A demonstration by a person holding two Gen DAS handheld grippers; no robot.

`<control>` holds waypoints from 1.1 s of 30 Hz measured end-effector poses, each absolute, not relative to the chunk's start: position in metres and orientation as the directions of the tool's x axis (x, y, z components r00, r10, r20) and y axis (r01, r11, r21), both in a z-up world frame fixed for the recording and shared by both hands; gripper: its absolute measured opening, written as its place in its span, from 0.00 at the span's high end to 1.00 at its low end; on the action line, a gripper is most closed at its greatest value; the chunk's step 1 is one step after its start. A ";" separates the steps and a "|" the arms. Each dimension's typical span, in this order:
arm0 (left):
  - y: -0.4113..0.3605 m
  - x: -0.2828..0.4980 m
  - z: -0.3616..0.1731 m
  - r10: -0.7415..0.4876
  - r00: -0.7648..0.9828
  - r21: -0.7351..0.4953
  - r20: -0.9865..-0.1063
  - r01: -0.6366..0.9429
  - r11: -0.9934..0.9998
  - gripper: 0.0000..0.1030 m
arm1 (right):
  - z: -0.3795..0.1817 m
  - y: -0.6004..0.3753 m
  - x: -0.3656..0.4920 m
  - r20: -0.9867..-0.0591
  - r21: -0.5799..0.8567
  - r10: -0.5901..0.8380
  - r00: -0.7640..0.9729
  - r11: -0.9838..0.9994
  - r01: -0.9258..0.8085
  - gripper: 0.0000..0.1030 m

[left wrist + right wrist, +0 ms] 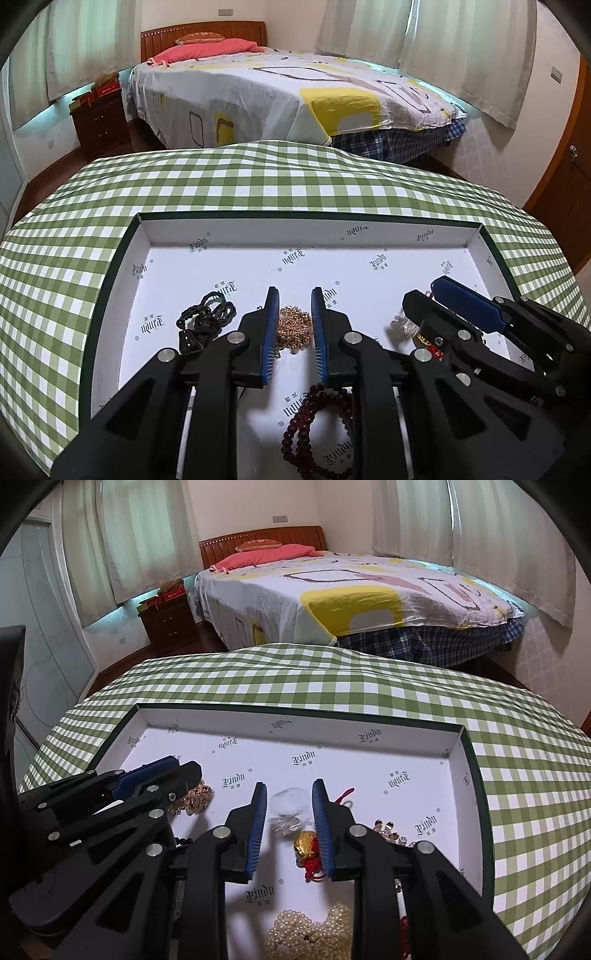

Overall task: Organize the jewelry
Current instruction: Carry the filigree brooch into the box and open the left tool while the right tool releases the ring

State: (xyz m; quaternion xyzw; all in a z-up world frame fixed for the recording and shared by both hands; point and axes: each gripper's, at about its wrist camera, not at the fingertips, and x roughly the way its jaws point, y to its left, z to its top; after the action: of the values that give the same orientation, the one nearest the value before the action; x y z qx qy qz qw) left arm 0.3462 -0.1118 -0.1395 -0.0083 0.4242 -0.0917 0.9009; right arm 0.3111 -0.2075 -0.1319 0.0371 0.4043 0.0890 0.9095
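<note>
A table draped in a green and white checked cloth point(258, 184) carries a wide, shallow tray point(314, 230) with dark green outer walls and a white printed lining, its long side running left to right across both views. Two black grippers with blue pads tilt steeply down into the tray side by side, reaching away from the viewer. The left gripper point(293, 328) sits over the tray's middle, jaws narrowly parted, with a heap of gold chain point(295, 326) lying between them; whether the pads press on it cannot be told. The right gripper point(289, 825) is nearer the tray's right end, jaws a little wider, around a clear, glassy piece with a silvery cluster point(288, 812) that touches neither pad. A gold bead on red cord point(308, 845) lies against the right-hand pad, its cord trailing toward the viewer. A coiled black cord necklace point(207, 319) lies left of the left gripper. A loop of dark red beads point(317, 424) sits below it at the near edge. A mound of small pearls point(314, 930) lies beneath the right gripper, and a few pale beads point(388, 830) lie to its right.
</note>
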 end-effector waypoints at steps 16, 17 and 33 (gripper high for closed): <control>-0.098 0.339 -0.136 -0.169 0.626 -0.136 -0.761 0.101 0.986 0.43 | -0.126 -0.231 0.301 -0.708 0.129 0.129 0.694 0.990 -0.052 0.35; -0.098 0.339 -0.135 -0.170 0.628 -0.138 -0.759 0.100 0.985 0.40 | -0.126 -0.233 0.300 -0.706 0.129 0.125 0.697 0.991 -0.048 0.33; -0.086 0.319 -0.121 -0.080 0.688 -0.046 -0.721 0.067 0.997 0.10 | -0.121 -0.243 0.281 -0.688 0.127 0.108 0.717 0.992 -0.028 0.18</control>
State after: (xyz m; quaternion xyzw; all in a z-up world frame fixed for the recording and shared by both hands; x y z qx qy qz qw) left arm 0.3186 -0.0862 -0.1211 -0.0082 0.3928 -0.0400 0.9187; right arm 0.2807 -0.2431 -0.1210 0.0537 0.3742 0.0368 0.9251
